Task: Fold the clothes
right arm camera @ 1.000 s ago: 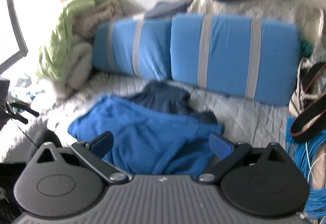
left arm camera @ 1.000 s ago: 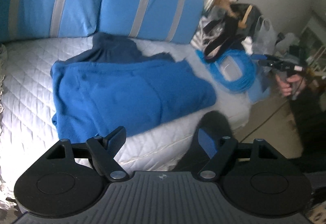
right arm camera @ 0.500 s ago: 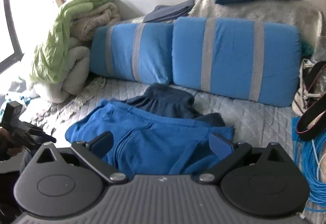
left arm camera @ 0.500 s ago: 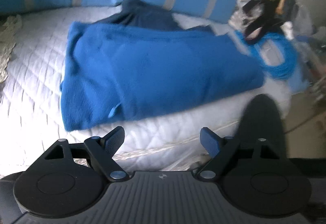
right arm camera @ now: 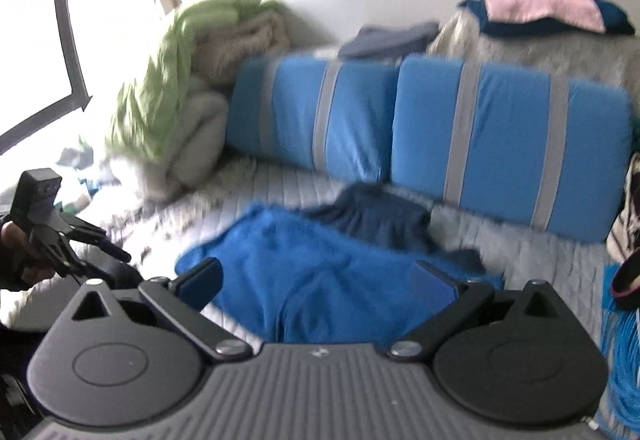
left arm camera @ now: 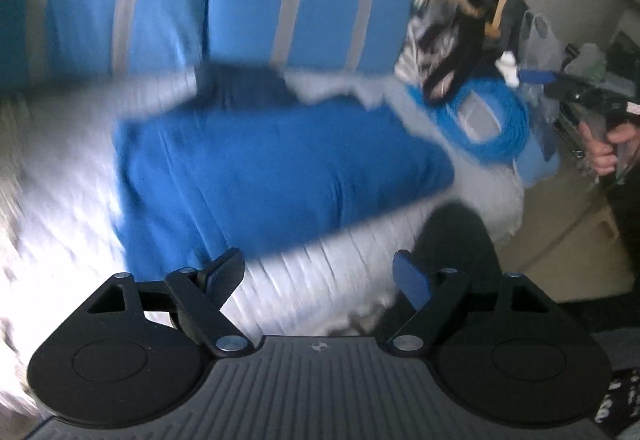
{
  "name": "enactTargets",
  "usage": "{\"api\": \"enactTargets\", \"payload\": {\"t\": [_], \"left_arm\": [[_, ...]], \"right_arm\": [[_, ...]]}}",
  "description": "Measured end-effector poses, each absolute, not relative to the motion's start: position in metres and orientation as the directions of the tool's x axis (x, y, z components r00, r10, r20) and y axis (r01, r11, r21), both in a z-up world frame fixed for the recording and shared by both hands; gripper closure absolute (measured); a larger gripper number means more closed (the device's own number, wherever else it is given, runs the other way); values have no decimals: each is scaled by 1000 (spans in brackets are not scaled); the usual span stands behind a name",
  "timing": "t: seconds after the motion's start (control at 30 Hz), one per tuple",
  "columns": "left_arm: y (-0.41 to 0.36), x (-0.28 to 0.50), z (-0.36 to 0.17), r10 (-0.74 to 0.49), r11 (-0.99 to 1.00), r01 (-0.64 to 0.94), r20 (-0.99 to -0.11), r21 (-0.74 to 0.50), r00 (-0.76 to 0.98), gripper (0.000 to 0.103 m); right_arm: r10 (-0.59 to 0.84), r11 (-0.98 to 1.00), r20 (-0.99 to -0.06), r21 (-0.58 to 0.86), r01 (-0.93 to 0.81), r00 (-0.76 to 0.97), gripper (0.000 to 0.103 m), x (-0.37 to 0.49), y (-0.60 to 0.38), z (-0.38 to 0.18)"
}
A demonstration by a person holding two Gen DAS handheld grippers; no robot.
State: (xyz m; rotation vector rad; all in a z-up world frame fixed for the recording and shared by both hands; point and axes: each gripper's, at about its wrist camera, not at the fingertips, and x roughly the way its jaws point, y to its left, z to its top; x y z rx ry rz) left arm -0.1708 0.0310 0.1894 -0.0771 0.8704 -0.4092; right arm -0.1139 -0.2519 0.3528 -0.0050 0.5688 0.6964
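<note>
Blue garment (left arm camera: 280,167) flat on the bed (left arm camera: 60,240)
Left gripper (left arm camera: 319,274) and right gripper (right arm camera: 319,280), both jaws apart, seemingly hover short of it

Both wrist views face the bed (left arm camera: 72,240), sharing blue garment (left arm camera: 272,167)

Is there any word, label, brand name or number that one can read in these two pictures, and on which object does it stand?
No readable text in either view.
Small round emblem on each hand-held gripper body: a mark only, no letters.
Blue garment and striped pillows: no print or label visible; both views are blurred.
</note>
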Motion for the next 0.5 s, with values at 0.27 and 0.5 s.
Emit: {"api": "enactTargets", "payload": {"t": [0.27, 0.5], "left_arm": [[78, -122, 301, -300, 949, 286, -649, -131, 699, 21], [147, -48, 302, -211, 977, 146, -613, -155, 761, 21]], "right_arm": [[537, 822, -481, 114, -558, 693, 0, -66, -287, 424], [350, 935, -478, 118, -336, 805, 0, 11, -345, 406]]}}
